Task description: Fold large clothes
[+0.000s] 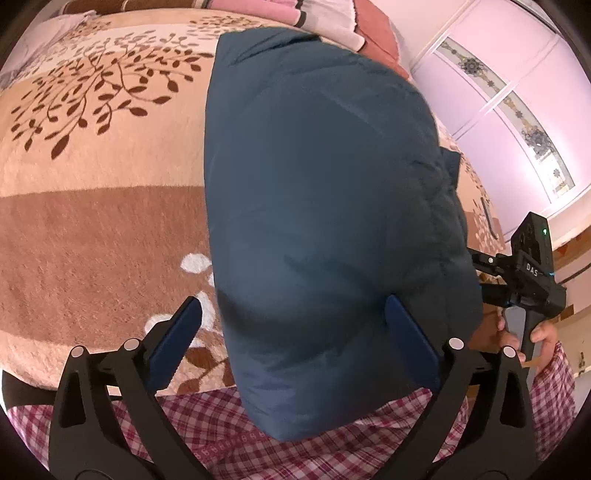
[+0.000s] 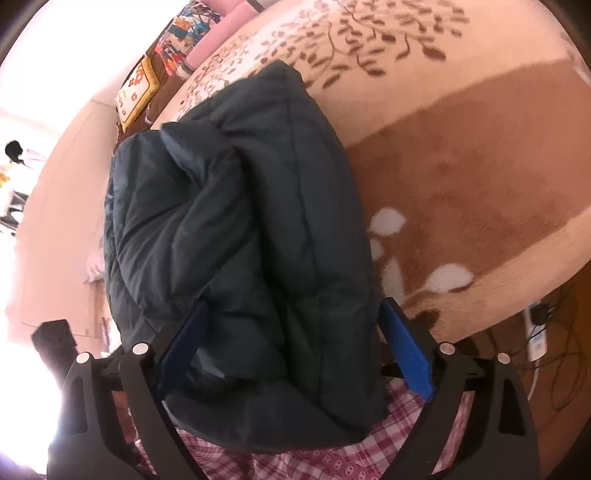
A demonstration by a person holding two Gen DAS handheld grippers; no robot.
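Folded jacket (image 1: 325, 221) lies lengthwise, near end between both wide-open tools: left hand-held gripper (image 1: 293, 314) and right hand-held gripper (image 2: 291, 317), neither gripping.

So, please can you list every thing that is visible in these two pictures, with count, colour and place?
padded dark blue jacket: one, folded, lying on the bed.
fleece blanket with leaf pattern: one, beige and brown, covering the bed.
pink pillows: several, at the head of the bed.
white power strip: one, on the floor beside the bed.
pink wardrobe doors: on the far wall.
left gripper: open, jacket's near end between its fingers.
right gripper: open, likewise.
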